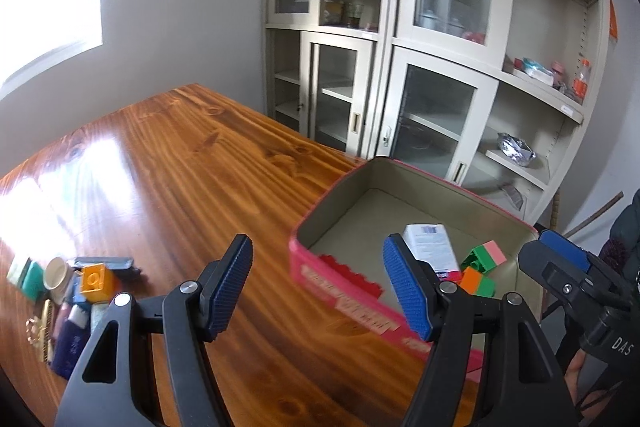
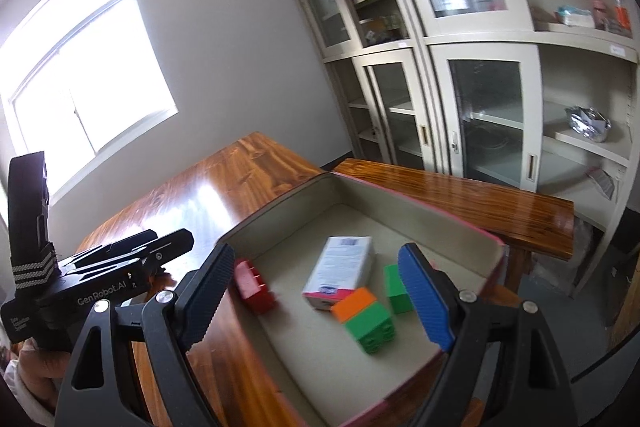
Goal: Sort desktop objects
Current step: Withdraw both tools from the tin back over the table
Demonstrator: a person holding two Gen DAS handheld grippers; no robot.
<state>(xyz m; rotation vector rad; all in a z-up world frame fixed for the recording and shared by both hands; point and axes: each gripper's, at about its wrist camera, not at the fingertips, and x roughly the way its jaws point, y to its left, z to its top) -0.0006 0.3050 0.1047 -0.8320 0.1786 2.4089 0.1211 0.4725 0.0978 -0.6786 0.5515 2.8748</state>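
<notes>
Both tools gape, holding nothing. Unsorted pile (image 1: 68, 291) lies on the table (image 1: 180, 167) left of the left tool (image 1: 320, 291), the nearer one; right tool (image 2: 316, 295) hangs over the tin (image 2: 280, 215).

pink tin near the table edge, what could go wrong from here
The pink tin sits at the table corner, so a nudge from the open right gripper above it might push it off. The leftover pile with the orange block is tightly packed; the open left gripper may snag neighbours.
</notes>
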